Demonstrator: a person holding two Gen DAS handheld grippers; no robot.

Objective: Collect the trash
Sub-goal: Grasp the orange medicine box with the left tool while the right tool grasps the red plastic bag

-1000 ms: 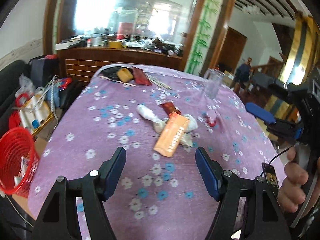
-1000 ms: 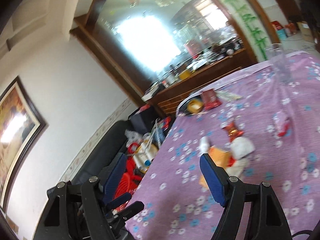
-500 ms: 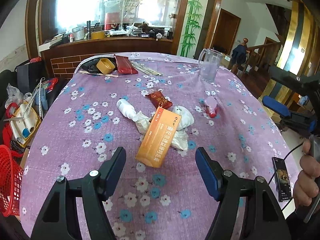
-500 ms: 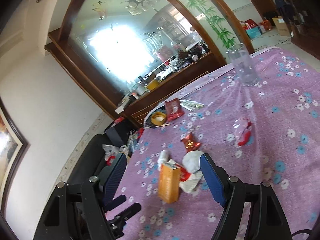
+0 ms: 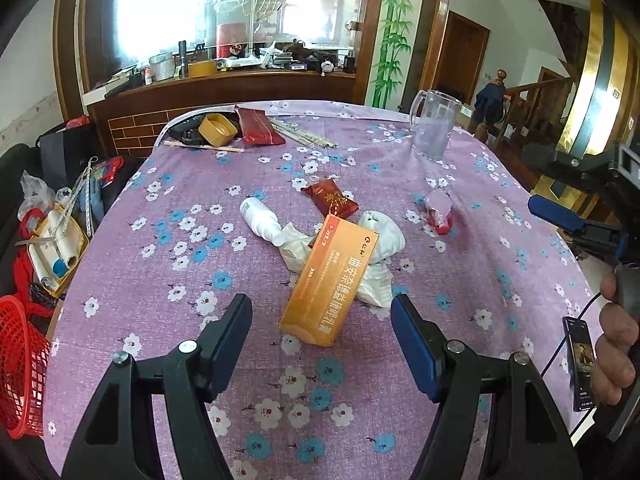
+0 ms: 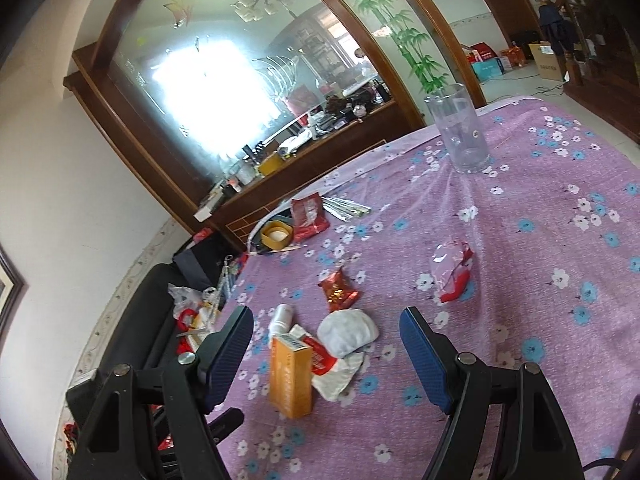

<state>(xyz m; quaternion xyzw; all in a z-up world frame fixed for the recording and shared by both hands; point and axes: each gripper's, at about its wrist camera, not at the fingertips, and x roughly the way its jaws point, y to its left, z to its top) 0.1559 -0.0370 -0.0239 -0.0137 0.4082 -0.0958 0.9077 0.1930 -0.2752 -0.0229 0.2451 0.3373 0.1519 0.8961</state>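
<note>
An orange carton (image 5: 330,280) lies on crumpled white tissue (image 5: 380,236) in the middle of the purple flowered table (image 5: 160,280). A small white bottle (image 5: 258,220), a dark red wrapper (image 5: 330,199) and a pink-red wrapper (image 5: 439,211) lie around it. My left gripper (image 5: 322,338) is open and empty, just short of the carton. My right gripper (image 6: 326,350) is open and empty above the same pile: carton (image 6: 291,374), tissue (image 6: 347,330), red wrapper (image 6: 338,290), pink wrapper (image 6: 452,270). It also shows at the right edge of the left view (image 5: 560,216).
A red mesh basket (image 5: 18,364) stands off the table's left edge. A clear pitcher (image 5: 432,128) stands at the far right. A yellow tape roll (image 5: 218,130), a red pouch (image 5: 258,126) and chopsticks (image 5: 304,134) lie at the far end. A phone (image 5: 580,364) lies near right.
Both grippers have swung down and in toward the trash pile. The carton now lies closer to the left gripper's fingers. Both stay open.
</note>
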